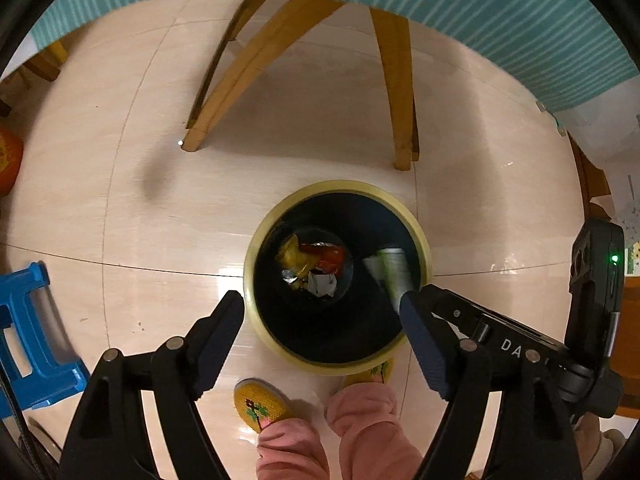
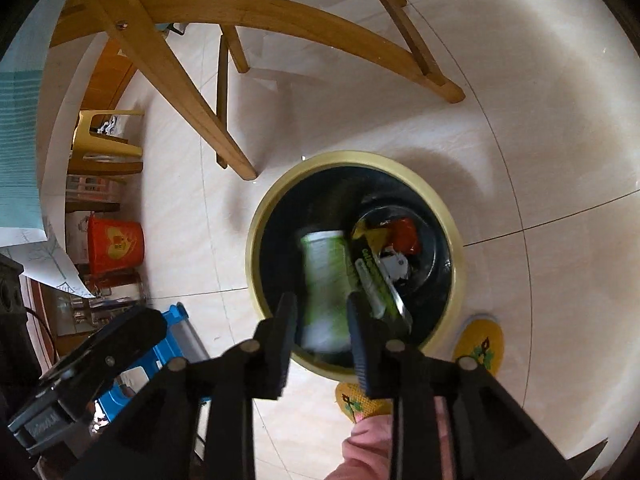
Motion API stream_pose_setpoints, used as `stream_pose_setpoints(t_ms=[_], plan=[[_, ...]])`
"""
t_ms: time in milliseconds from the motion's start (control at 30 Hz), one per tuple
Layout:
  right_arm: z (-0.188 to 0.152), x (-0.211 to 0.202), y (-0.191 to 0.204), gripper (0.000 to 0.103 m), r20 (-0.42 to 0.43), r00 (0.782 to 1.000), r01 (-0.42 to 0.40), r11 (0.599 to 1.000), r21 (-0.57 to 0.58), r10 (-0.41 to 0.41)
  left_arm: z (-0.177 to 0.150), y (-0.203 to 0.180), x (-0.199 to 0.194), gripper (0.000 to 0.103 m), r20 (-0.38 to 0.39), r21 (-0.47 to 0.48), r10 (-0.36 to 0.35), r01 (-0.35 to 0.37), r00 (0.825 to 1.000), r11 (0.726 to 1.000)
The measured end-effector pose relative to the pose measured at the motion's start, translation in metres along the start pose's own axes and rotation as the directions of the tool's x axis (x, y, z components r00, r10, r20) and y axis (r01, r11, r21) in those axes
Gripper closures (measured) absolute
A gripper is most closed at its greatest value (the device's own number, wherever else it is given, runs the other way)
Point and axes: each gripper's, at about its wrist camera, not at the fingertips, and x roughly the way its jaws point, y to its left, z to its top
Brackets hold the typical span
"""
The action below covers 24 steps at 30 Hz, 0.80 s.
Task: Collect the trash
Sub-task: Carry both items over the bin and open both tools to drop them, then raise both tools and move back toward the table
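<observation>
Landmark: round black waste bin with a yellow-green rim (image 1: pixel 256 280), standing on the pale tiled floor (image 1: pixel 120 200).

Left claw (image 1: pixel 322 320): hangs almost straight down over the bin's near side. Jaws spread wide, nothing between the pads. One dark ribbed finger (image 1: pixel 218 336) sits outside the rim, the other over the bin's opposite inner edge.

Right claw (image 2: pixel 322 334): also over the bin's near rim, jaws partly apart. A blurred white-and-green cylindrical can (image 2: pixel 326 280) lies in line with the gap, inside the bin mouth; the pads do not appear to press on it. Whether it touches either pad cannot be told because of the blur. Just beside the can, toward the bin's centre, a green-and-white flat wrapper (image 2: pixel 378 284).

Bin bottom: crumpled trash, namely yellow wrapper (image 1: pixel 294 254), red wrapper (image 1: pixel 330 256) and a white scrap (image 1: pixel 322 284).

Around the bin: wooden chair legs (image 1: pixel 256 60) on its far side; blue plastic stool (image 1: pixel 28 340) well off to one side; orange bucket (image 2: pixel 116 244) further that way. Person's yellow embroidered slippers (image 1: pixel 260 402) and pink trouser legs (image 1: pixel 364 412) on the near side, one slipper toe touching the bin's base.
</observation>
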Motion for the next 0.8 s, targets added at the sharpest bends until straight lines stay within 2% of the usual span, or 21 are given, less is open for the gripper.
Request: stream_pose_setpoints(t_ms=[100,200,333,533,800], plan=[[0.0,-0.007,0.005,0.068,0.013,1.0,0.001,1.0,-0.016,-0.001,0.001,0.0,-0.009,0.025,0.016,-0.013,0.01,-0.01,1.0,1.0],[-0.002,-0.015,0.012,0.068,0.023,1.0,0.017,0.999,-0.031,-0.016,0.001,0.0,-0.026,0.025,0.033,-0.033,0.015,-0.014,0.999,0.999],[-0.007,-0.039,0.024,0.068,0.032,0.999,0.022,0.999,-0.049,-0.021,0.0,0.001,-0.064,0.025,0.056,-0.061,0.017,-0.013,0.998,0.998],[-0.023,-0.102,0.06,0.068,0.05,0.999,0.017,0.994,-0.108,-0.012,-0.002,-0.003,-0.141,0.025,0.096,-0.05,0.044,-0.039,0.994,0.998],[-0.043,-0.203,0.125,0.068,0.125,0.991,-0.021,0.98,-0.196,0.047,-0.01,-0.013,-0.256,0.025,0.193,0.003,0.029,-0.03,0.981,1.0]])
